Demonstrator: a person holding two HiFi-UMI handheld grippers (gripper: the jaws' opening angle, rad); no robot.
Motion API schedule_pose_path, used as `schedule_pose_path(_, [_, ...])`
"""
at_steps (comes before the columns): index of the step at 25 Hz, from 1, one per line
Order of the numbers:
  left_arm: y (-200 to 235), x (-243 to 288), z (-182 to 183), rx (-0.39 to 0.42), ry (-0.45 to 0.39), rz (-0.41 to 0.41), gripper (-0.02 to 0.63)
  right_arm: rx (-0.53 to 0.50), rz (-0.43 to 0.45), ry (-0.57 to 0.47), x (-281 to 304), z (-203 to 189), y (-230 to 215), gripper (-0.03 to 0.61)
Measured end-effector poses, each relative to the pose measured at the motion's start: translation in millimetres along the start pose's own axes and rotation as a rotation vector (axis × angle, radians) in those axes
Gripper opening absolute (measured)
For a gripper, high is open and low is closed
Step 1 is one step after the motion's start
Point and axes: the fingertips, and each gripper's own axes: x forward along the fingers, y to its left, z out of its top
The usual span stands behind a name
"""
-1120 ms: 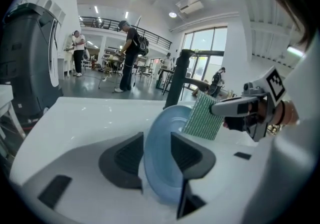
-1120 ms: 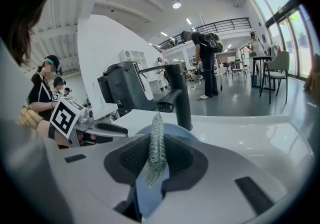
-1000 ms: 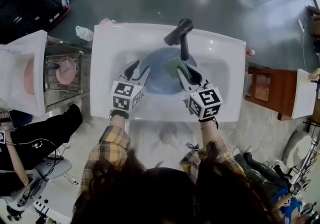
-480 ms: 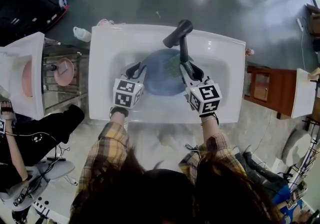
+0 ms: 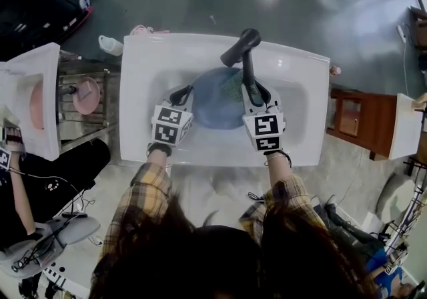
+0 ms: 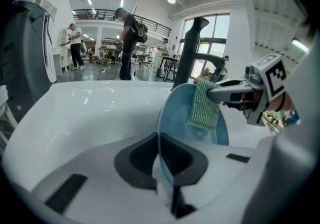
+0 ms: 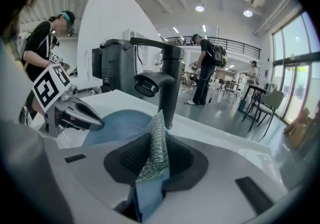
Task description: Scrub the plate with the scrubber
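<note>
A blue plate stands tilted in the white sink below the black faucet. My left gripper is shut on the plate's left rim; its jaws have just been closing, and the rim sits edge-on between them. My right gripper is shut on a green mesh scrubber that hangs against the plate's face. In the right gripper view the scrubber stands up between the jaws, with the plate and the left gripper beyond it.
A metal rack with a pink plate stands left of the sink, beside a white cabinet. A small bottle lies behind the sink's left corner. Wooden furniture stands to the right. A person sits at lower left.
The left gripper has gone from open to shut on the plate's left rim. The right gripper has rolled upright and brought the scrubber toward the plate's upper right, by the faucet.
</note>
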Motion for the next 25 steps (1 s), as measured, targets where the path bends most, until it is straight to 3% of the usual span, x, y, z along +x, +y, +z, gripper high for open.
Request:
schedule_pose_path(9, [0, 2, -1, -0.001, 0.012, -0.004, 0.025, -0.125, -0.004, 0.018, 19, 6, 24, 0.095])
schedule_pose_path(25, [4, 8, -6, -0.004, 0.041, 0.021, 0.025, -0.269, 0.187, 0.155, 54, -10, 101, 0.095])
